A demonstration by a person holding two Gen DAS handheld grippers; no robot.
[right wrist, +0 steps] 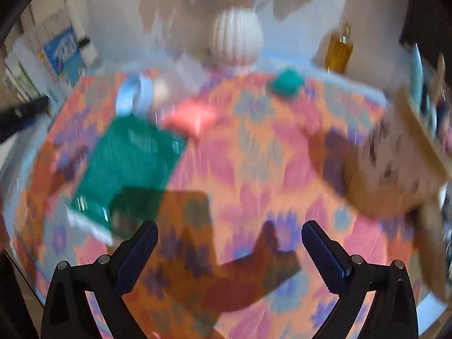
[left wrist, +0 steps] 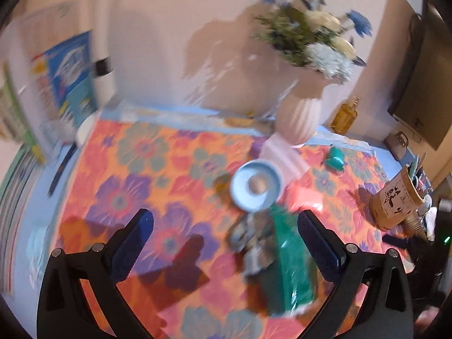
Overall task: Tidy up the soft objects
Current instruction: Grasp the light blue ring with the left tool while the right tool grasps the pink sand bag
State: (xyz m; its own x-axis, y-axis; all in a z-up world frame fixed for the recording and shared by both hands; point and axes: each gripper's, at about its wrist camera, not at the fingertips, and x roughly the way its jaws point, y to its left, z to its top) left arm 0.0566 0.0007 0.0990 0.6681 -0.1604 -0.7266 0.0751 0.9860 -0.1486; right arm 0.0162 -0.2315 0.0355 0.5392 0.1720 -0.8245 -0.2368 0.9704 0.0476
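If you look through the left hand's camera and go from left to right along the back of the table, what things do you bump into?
Blue printed poster → white ribbed vase of blue and white flowers → amber glass bottle → small teal soft object → brown paper bag with dark print.

A ball (left wrist: 256,184) lies in the bowl (left wrist: 240,195) — vase (left wrist: 299,115) behind, pouch (left wrist: 293,262) in front.

floral tablecloth (left wrist: 147,169) looks woven and matt; green packet (left wrist: 291,260) glossy (plastic film); ribbed vase (left wrist: 299,115) smooth.
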